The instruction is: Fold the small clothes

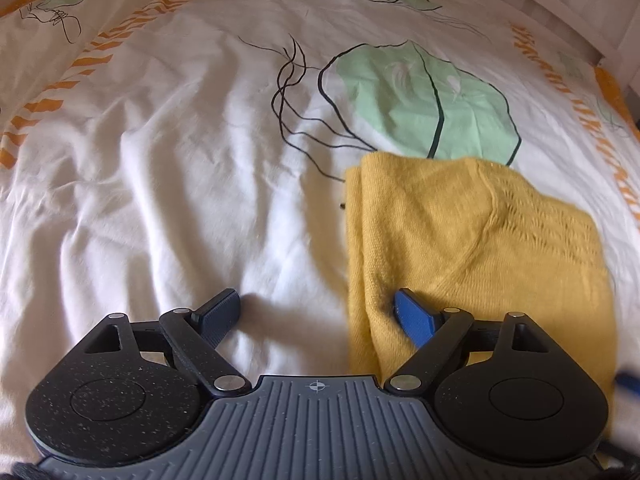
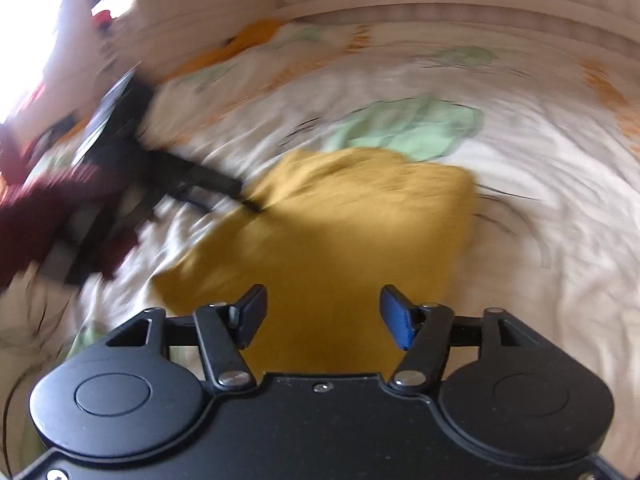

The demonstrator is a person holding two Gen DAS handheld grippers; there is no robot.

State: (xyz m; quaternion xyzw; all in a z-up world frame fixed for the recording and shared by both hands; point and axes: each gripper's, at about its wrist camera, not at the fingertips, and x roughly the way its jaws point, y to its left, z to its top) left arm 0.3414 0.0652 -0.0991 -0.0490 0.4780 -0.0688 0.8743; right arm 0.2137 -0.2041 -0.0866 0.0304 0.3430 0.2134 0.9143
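A bed covered by a white duvet (image 1: pixel 160 184) printed with green leaves and orange stripes was seen in both views. One yellow sweater (image 1: pixel 472 248), folded, lay on it. The knit texture was shown sharply in the left view only; the right view was blurred. The left tool (image 1: pixel 318 314) was held apart, one finger over the sweater's edge. The right tool (image 2: pixel 323 314) was spread apart above the sweater (image 2: pixel 340 232). A dark red sleeve (image 2: pixel 48 216) was visible only in the right view.
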